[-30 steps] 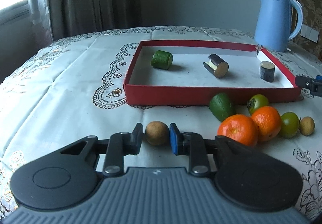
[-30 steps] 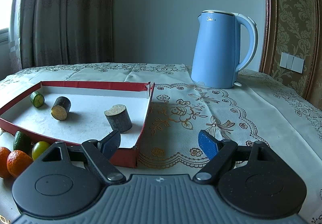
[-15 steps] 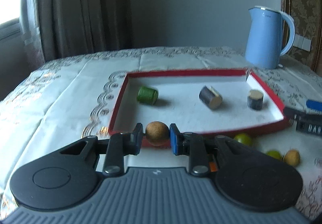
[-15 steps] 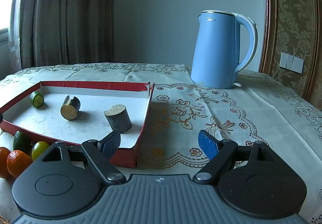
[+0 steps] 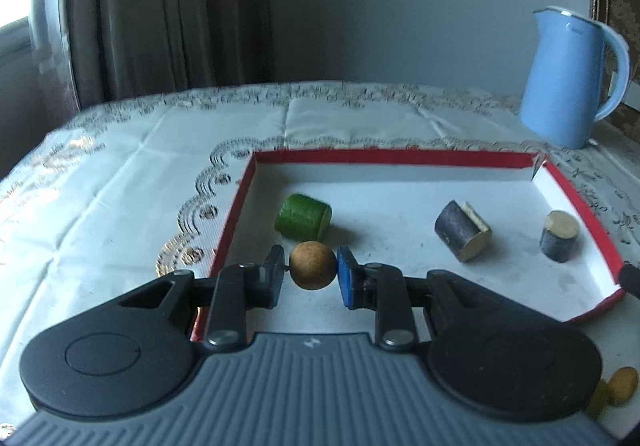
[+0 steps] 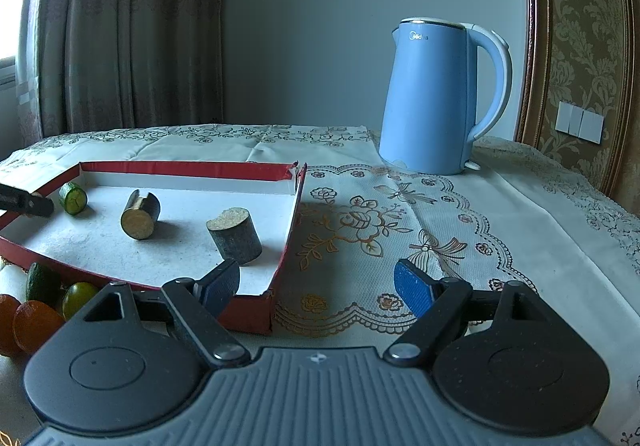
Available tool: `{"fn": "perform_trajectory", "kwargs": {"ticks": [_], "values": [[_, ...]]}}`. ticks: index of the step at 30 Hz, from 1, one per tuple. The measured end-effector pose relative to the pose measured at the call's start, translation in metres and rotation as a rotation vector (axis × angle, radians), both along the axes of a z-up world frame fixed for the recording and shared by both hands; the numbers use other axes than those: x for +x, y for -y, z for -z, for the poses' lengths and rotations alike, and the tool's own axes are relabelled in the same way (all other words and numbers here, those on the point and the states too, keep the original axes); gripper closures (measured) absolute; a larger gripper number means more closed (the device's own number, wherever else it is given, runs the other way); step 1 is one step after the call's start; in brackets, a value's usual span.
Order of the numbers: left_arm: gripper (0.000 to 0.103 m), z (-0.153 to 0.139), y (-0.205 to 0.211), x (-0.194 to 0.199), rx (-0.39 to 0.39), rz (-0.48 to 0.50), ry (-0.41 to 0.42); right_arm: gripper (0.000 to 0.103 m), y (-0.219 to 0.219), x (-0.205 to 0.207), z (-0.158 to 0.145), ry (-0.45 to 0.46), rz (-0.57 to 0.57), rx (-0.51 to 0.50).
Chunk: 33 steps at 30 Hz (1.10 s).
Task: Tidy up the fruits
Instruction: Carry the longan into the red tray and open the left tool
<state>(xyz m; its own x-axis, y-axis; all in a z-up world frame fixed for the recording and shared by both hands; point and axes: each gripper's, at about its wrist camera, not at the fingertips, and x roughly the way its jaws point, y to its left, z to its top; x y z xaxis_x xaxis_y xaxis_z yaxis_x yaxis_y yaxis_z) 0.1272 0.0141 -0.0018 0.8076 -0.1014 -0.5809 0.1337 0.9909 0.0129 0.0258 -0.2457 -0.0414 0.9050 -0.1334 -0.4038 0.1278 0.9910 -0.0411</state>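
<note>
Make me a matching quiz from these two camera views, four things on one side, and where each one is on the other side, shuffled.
Things:
1. small brown round fruit
2. green cucumber chunk
3. blue kettle
4. oranges

Places:
A. on the tablecloth beyond the red tray, near the wall
B. lying on its side inside the tray
C. on the cloth in front of the tray's near rim
D. clamped between the jaws of the left gripper

Pairs: 1-D, 2-B, 3-A, 4-C

The blue kettle (image 6: 434, 101) reads "Midea".
</note>
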Motion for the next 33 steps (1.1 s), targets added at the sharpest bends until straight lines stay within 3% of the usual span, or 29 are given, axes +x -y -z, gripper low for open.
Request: {"fn": "perform_trajectory", "kwargs": {"ticks": [5, 12, 16, 18, 23, 30, 33], "values": [[0.077, 0.017, 0.0, 0.012, 0.007, -0.007, -0.051, 0.018, 0.0, 0.001, 0.0, -0.002, 0.0, 0.004], [0.075, 0.018, 0.002, 0.008, 0.028, -0.011, -0.025, 0.018, 0.001, 0.002, 0.001, -0.006, 0.0, 0.014], [0.052, 0.018, 0.001, 0.006, 0.029, -0.014, -0.024, 0.018, 0.001, 0.002, 0.001, -0.006, 0.0, 0.016], [0.05, 0.018, 0.001, 0.004, 0.032, -0.009, -0.022, 0.018, 0.001, 0.003, 0.001, -0.007, 0.0, 0.017], [0.029, 0.014, 0.003, -0.009, 0.053, -0.016, 0.023, 0.018, 0.001, 0.003, 0.001, -0.007, 0.0, 0.017], [0.027, 0.004, -0.009, -0.051, 0.032, -0.023, 0.078, 0.018, 0.0, 0.003, 0.001, -0.006, 0.0, 0.018], [0.014, 0.002, -0.01, -0.075, 0.055, -0.036, 0.12, 0.018, -0.001, 0.003, 0.002, -0.007, 0.002, 0.016]]}}
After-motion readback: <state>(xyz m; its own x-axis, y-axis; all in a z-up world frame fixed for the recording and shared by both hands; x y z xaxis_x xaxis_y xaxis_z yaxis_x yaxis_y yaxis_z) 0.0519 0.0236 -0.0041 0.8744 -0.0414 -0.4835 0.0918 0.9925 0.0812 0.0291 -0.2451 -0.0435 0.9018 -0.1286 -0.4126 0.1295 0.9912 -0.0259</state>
